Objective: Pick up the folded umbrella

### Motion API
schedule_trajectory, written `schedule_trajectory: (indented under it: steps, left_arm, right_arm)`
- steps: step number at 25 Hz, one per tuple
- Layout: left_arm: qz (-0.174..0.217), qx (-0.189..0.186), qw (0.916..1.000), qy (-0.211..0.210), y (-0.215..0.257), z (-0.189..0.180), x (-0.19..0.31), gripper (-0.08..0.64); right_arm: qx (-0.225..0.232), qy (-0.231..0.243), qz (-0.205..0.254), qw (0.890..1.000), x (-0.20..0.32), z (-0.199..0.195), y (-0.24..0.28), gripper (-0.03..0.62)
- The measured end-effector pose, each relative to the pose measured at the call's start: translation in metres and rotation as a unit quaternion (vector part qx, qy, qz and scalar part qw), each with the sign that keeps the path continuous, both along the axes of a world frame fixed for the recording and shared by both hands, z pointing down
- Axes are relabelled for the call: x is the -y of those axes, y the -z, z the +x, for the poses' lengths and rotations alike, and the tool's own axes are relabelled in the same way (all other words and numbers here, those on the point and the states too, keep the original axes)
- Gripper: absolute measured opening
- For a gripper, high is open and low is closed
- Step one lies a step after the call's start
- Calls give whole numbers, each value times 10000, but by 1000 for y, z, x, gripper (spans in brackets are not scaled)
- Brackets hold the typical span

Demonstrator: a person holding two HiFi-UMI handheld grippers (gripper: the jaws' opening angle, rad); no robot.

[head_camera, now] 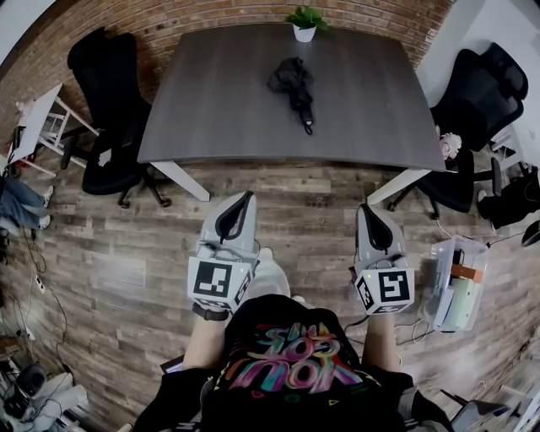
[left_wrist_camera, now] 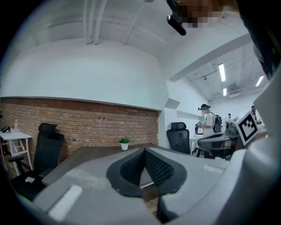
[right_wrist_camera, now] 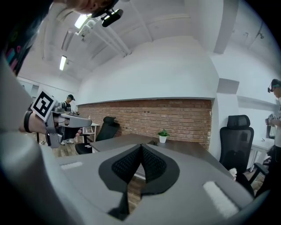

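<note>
Head view is showing a black office chair (head_camera: 105,101) standing off the left edge of the dark grey desk (head_camera: 211,101). Next to the right, the left gripper (head_camera: 247,197) is hovering over the wooden floor (head_camera: 126,245), short of the desk's near edge and well apart from everything on the desk. In the left gripper view its jaws are meeting at the tips, with nothing sitting between them.

The folded umbrella (head_camera: 294,83), black and bunched, is lying on the desk a little right of centre, closer to the far edge than the near one, with its narrow end pointing toward the near edge. A small potted plant (head_camera: 305,23) in a white pot is standing at the far edge, near the umbrella but apart from it.

The right gripper (head_camera: 364,208) is hanging over the floor too, level with the left one and short of the near edge. In the right gripper view its jaws are pressing together on nothing.

A second black office chair (head_camera: 472,101) is sitting off the desk's right edge, and a clear plastic box (head_camera: 454,283) is resting on the floor just right of the right gripper.
</note>
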State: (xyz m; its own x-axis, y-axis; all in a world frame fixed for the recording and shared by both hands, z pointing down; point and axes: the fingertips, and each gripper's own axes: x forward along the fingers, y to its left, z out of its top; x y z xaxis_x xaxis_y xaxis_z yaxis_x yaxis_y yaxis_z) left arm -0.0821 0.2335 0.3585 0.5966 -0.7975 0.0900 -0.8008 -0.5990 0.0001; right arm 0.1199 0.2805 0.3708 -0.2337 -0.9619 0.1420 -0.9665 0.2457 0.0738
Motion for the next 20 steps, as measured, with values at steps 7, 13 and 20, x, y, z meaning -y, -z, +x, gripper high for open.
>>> schedule_trajectory:
  steps: [7,13,20]
  left_arm:
    - [-66,7,9999,-96,-3,-22,86,1]
    - [-103,-56,9999,-112,-7,-36,132,0]
    - [-143,-54,9995,-283,-9,-47,163,1]
  right_arm:
    - [-85,-200,-81,9997,75,-11,-1,0]
    - [-126,-342,-214,9991,114,-18,-10,0]
    - [-150,-538,-306,9980,137,-28,-13,0]
